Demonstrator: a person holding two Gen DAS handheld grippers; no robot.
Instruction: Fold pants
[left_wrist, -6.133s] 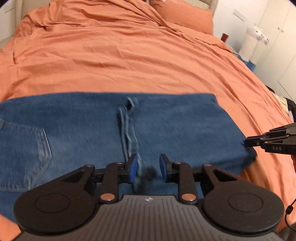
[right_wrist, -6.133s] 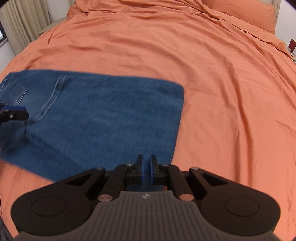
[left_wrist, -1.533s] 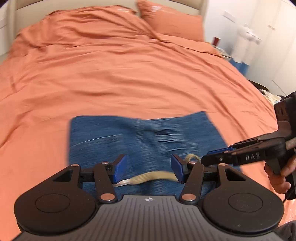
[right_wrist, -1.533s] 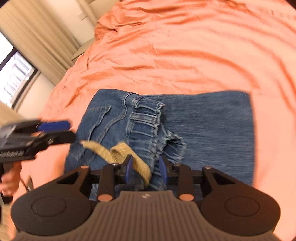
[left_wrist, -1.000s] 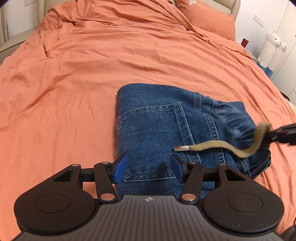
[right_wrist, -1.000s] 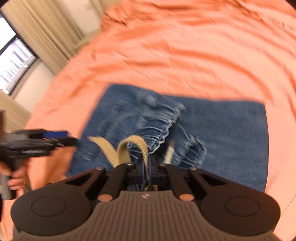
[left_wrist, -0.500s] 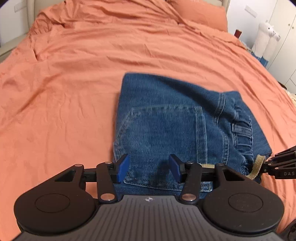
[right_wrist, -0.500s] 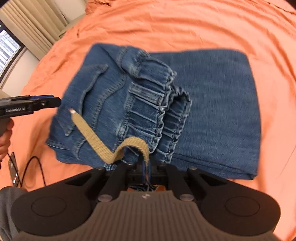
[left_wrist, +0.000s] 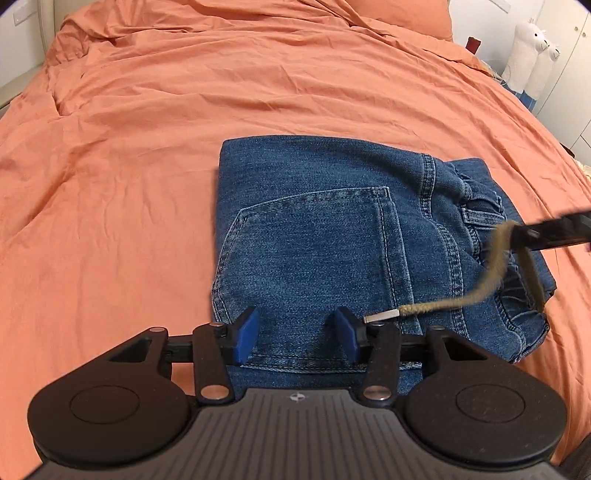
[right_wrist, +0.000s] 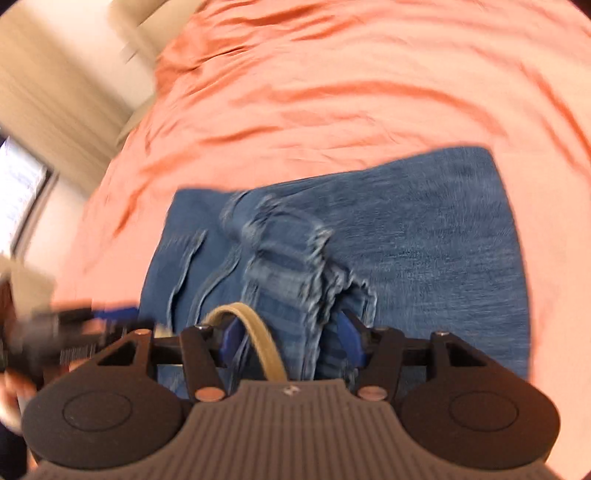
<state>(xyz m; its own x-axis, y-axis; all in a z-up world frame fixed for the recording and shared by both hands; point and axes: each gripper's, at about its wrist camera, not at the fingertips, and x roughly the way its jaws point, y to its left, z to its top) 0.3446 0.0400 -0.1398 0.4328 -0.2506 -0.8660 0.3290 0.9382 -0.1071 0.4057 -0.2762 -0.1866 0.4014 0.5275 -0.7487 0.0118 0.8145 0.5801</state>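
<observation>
1. Pants: one pair of blue jeans, folded into a compact stack, lying on the bed under its one orange cover.
2. Two plush toys stand beside the bed.
3. Left tool hovers over the back pocket, jaws apart, holding nothing.
4. Right tool has its jaws spread around the waistband and one tan drawstring.
5. No readable writing.

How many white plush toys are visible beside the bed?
2: both plush toys stand together past the bed's far right corner, one partly behind the other. More may be hidden.
</observation>
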